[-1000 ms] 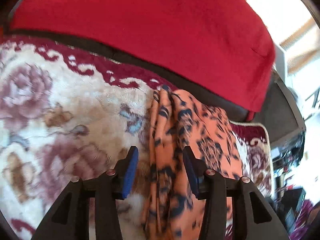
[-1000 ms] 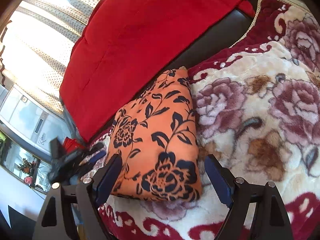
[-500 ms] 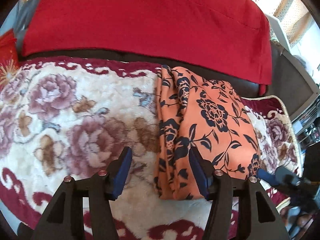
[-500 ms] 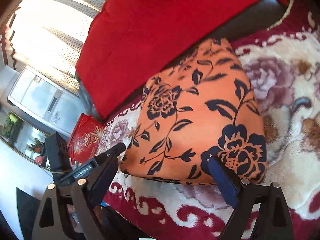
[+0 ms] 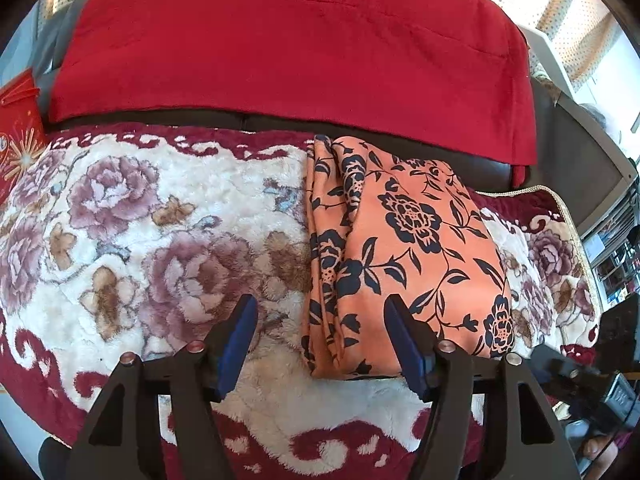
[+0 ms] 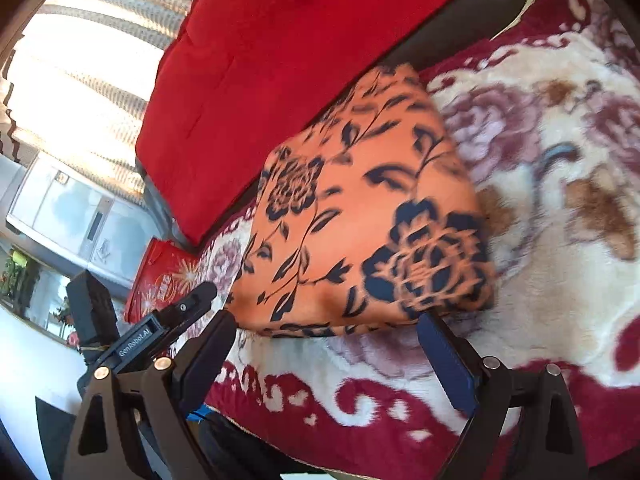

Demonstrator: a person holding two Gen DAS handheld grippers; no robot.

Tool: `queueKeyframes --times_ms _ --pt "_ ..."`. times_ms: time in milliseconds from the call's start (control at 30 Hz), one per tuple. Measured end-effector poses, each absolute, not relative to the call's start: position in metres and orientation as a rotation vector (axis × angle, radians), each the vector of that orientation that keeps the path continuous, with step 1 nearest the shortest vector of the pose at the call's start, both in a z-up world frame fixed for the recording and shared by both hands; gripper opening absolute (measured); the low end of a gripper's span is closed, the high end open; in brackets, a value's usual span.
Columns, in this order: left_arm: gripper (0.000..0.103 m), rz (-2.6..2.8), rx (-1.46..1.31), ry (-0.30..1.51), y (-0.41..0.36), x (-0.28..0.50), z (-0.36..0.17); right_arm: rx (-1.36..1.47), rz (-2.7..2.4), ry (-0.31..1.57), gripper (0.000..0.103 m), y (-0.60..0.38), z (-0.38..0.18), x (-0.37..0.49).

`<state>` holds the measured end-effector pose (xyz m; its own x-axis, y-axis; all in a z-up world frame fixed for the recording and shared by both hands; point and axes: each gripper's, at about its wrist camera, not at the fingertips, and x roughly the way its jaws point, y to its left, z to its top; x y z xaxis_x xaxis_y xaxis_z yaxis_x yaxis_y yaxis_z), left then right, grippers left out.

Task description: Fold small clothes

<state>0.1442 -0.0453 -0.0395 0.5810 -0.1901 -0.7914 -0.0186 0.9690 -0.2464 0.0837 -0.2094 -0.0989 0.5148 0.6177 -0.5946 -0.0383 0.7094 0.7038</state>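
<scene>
Lying folded, one orange garment (image 5: 404,248), seemingly clear of two tongs.

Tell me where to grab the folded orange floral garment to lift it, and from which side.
Grip the orange floral garment at its near short edge, coming in from the front low over the fleece blanket. That edge is a stacked, raised fold facing both grippers. The left gripper, jaws opening, already lines up with its layered left corner.

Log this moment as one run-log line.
garment: orange floral cloth folded on plush blanket | left gripper: opening, holds nothing | right gripper: open, empty
</scene>
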Motion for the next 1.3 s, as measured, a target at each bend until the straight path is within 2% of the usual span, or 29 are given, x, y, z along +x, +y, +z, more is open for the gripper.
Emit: queueKeyframes --times_ms 133,300,400,567,600,633,667,800,900,1033,1167,1233,1300 --pt "0.072 -0.151 -0.270 0.932 -0.050 0.149 -0.038 0.727 0.360 0.894 0.094 -0.246 -0.095 0.082" --pt "0.073 -0.192 -0.219 0.972 -0.071 0.170 -0.066 0.774 0.282 0.896 0.094 -0.279 -0.109 0.114" --pt "0.072 -0.159 -0.205 1.078 -0.074 0.183 -0.100 0.755 0.284 0.937 0.094 -0.283 -0.118 0.156" --pt "0.074 -0.165 -0.242 1.067 -0.070 0.182 -0.107 0.671 0.318 1.057 0.093 -0.269 -0.136 0.218" --pt "0.074 -0.165 -0.234 1.065 -0.071 0.182 -0.107 0.622 0.356 1.086 0.088 -0.255 -0.138 0.229" --pt "0.074 -0.166 -0.232 1.064 -0.071 0.182 -0.107 0.561 0.357 1.098 0.072 -0.246 -0.138 0.233" --pt "0.074 -0.167 -0.229 1.064 -0.071 0.182 -0.107 0.505 0.349 1.104 0.071 -0.237 -0.136 0.233" --pt "0.074 -0.174 -0.224 1.071 -0.071 0.181 -0.094 0.431 0.308 1.071 0.072 -0.227 -0.125 0.226" --pt "0.073 -0.210 -0.225 1.003 -0.070 0.179 -0.065 0.431 0.338 1.078 0.082 -0.224 -0.122 0.219" --pt "0.074 -0.232 -0.225 0.941 -0.070 0.202 -0.043 0.413 0.342 1.074 0.082 -0.217 -0.118 0.212" --pt "0.074 -0.173 -0.300 1.015 -0.053 0.258 -0.077 0.447 0.334 1.068 0.082 -0.224 -0.119 0.211" --pt "0.080 -0.141 -0.433 1.110 -0.032 0.274 -0.111 0.434 0.305 1.085 0.082 -0.229 -0.119 0.209" --pt "0.080 -0.171 -0.568 1.110 -0.016 0.273 -0.119 0.429 0.307 1.077 0.082 -0.235 -0.114 0.202"
